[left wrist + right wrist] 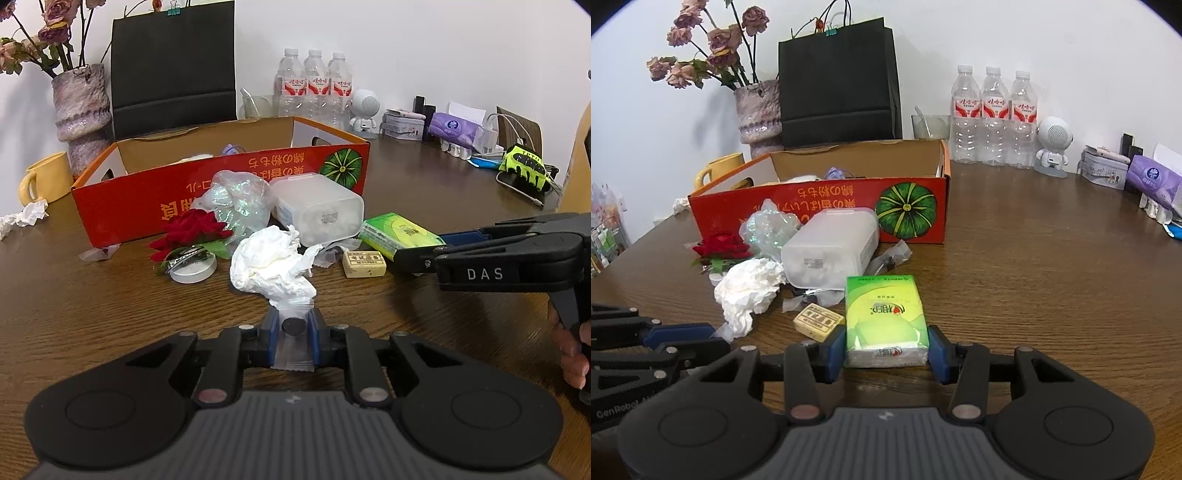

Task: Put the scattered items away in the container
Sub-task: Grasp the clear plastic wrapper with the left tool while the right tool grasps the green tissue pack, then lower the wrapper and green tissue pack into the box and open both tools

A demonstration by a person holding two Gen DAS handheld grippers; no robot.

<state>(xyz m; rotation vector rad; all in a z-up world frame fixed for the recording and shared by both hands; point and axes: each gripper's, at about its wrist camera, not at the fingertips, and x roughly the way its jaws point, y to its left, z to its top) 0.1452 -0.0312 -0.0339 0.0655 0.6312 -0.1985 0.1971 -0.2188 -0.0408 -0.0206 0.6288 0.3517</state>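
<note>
Left gripper point(293, 334) low over the worktop point(110, 314); its jaws are narrow, pinched on a clear packet point(293, 350) with a dark round disc inside. Just past the fingertips I see the crumpled tissue point(271, 264), touching the packet's far end.

Right gripper point(886, 354): jaws closed against both sides of the green tissue pack point(884, 317), which lies flat on the worktop. Whether the pack is lifted at all, I cannot tell.

The red box point(221, 173) sits open behind the clutter, with a few items already inside, only partly visible. In front of it, all on the worktop: a frosted plastic case point(317, 208) on its side, an iridescent wrapper point(236, 203) touching it, a red rose point(197, 230) beside a round tin point(194, 271), and a small yellow block point(364, 264) between the tissue and the green pack.

Behind the box: vase point(83, 114), black bag point(173, 66), three bottles point(314, 85). A yellow mug point(46, 182) stands at the box's left end.
</note>
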